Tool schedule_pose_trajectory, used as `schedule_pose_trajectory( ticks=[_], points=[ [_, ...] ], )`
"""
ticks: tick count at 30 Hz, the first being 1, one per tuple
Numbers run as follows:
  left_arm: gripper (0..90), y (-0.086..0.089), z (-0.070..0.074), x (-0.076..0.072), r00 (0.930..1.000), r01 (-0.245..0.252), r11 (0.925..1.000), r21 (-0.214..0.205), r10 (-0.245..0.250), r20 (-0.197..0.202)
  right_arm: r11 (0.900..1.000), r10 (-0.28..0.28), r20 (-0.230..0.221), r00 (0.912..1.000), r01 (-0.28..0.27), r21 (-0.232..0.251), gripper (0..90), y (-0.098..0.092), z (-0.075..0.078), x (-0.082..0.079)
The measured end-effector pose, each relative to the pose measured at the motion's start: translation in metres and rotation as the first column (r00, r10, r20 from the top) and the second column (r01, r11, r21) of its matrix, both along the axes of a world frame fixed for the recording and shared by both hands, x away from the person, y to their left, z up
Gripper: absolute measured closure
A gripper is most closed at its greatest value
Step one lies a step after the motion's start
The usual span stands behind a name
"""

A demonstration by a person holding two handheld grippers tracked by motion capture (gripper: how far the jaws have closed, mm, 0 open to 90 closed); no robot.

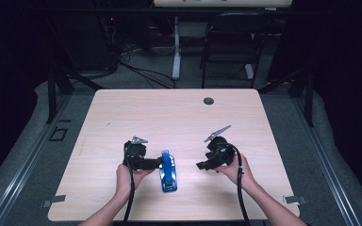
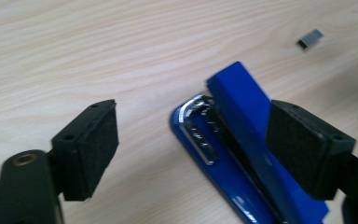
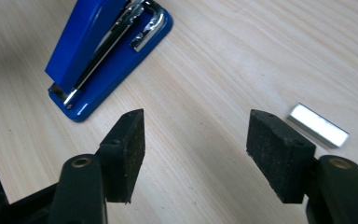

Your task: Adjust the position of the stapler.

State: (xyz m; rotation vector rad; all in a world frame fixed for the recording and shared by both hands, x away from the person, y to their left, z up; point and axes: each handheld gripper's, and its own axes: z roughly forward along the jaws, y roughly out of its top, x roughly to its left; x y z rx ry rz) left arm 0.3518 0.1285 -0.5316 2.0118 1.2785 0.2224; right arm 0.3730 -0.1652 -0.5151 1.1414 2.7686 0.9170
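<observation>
On the table (image 1: 179, 113) the stapler (image 1: 168, 171) lies near the person's edge, a little left of the middle. The left gripper (image 1: 156, 163) is just beside it on the left, the right gripper (image 1: 202, 165) stands apart on its right. A strip of staples (image 3: 319, 125) lies on the table near the right gripper.

**Blue stapler and staple strip on the table**

Your blue plastic-and-metal stapler (image 1: 168, 172) lies flat on its base on the wooden table, arm down, chrome magazine showing. It sits just beside your left gripper (image 1: 161, 163), partly between its spread pads without pressing them. The small silver block of staples (image 3: 319, 125) lies flat near your right gripper (image 3: 196, 156), just off its pad, apart from the stapler.
</observation>
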Motion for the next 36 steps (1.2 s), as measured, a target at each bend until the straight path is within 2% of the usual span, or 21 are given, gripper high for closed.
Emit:
schedule_pose_trajectory(
  ticks=[5, 10, 16, 20, 29, 36],
  points=[
    [16.1, -0.020, -0.005, -0.003, 0.9987, 0.049, 0.9984, 0.028, -0.049, -0.011, 0.9994, -0.031, -0.005, 0.9995, 0.031, -0.013, 31.4, -0.010, -0.001, 0.000],
    [23.7, -0.033, -0.010, -0.005, 0.9968, 0.076, 0.9951, 0.065, -0.074, -0.031, 0.9977, -0.065, 0.001, 0.9979, 0.065, -0.022, 30.4, -0.025, -0.001, -0.001],
    [31.9, -0.042, -0.015, -0.007, 0.9963, 0.086, 0.9890, 0.121, -0.083, -0.023, 0.9960, -0.086, 0.000, 0.9963, 0.086, -0.026, 30.8, -0.031, -0.001, 0.002],
    [36.1, -0.045, -0.017, -0.009, 0.9945, 0.105, 0.9848, 0.139, -0.104, -0.011, 0.9963, -0.083, 0.005, 0.9965, 0.083, -0.021, 31.0, -0.030, -0.001, 0.003],
    [35.6, -0.043, -0.018, -0.007, 0.9929, 0.119, 0.9846, 0.129, -0.117, -0.016, 0.9955, -0.092, -0.005, 0.9957, 0.092, -0.023, 31.5, -0.033, -0.001, 0.006],
    [35.8, -0.044, -0.018, -0.004, 0.9895, 0.144, 0.9814, 0.127, -0.142, -0.030, 0.9952, -0.094, 0.004, 0.9955, 0.094, -0.025, 32.1, -0.035, 0.001, 0.007]
  ],
)
